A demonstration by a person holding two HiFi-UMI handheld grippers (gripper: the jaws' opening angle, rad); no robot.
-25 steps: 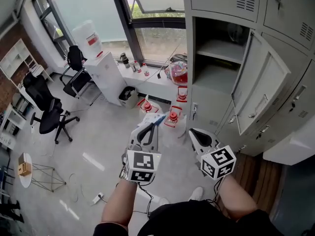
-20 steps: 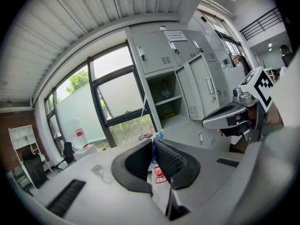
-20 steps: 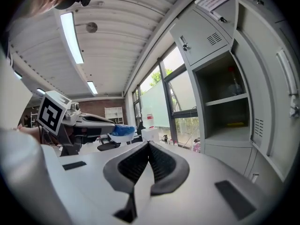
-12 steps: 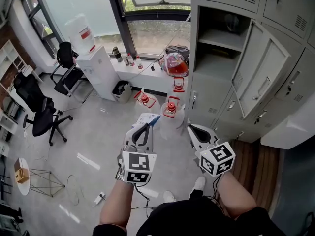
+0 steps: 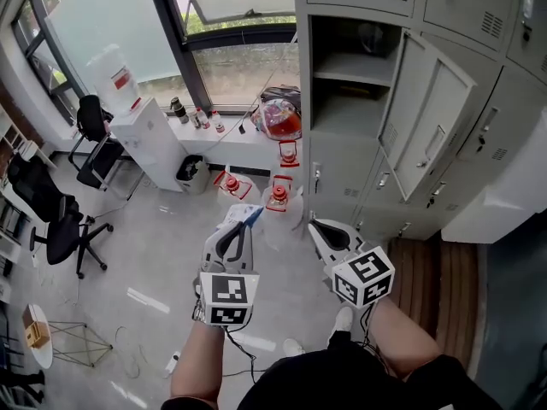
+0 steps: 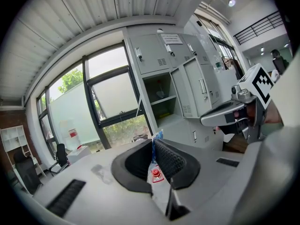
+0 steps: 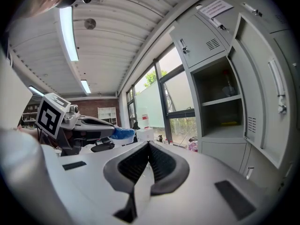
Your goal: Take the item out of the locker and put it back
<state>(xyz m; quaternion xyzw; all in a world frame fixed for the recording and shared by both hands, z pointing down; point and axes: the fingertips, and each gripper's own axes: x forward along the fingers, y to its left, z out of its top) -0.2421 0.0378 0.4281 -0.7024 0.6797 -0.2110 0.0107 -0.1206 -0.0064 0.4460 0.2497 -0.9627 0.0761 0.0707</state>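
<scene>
My left gripper (image 5: 242, 223) is shut on a thin blue-and-white packet (image 5: 250, 216), whose blue end sticks out past the fingertips. In the left gripper view the packet (image 6: 155, 173) is pinched flat between the jaws, with a red mark showing. To its right, my right gripper (image 5: 318, 227) is shut with nothing in it (image 7: 148, 146). Both are held low, in front of the grey locker (image 5: 342, 173). One compartment (image 5: 346, 114) stands open with its door (image 5: 427, 118) swung out to the right. A small dark thing sits on its upper shelf.
Red lanterns (image 5: 278, 196) stand on the floor at the locker's foot. A window ledge (image 5: 239, 139) carries bottles and a bag. A water dispenser (image 5: 115, 79), a bin (image 5: 192, 173) and office chairs (image 5: 51, 220) are to the left. Cables lie on the floor.
The locker and the room have slid left in the head view. Both grippers sit slightly further left in it, still side by side; the packet stays in the left one.
</scene>
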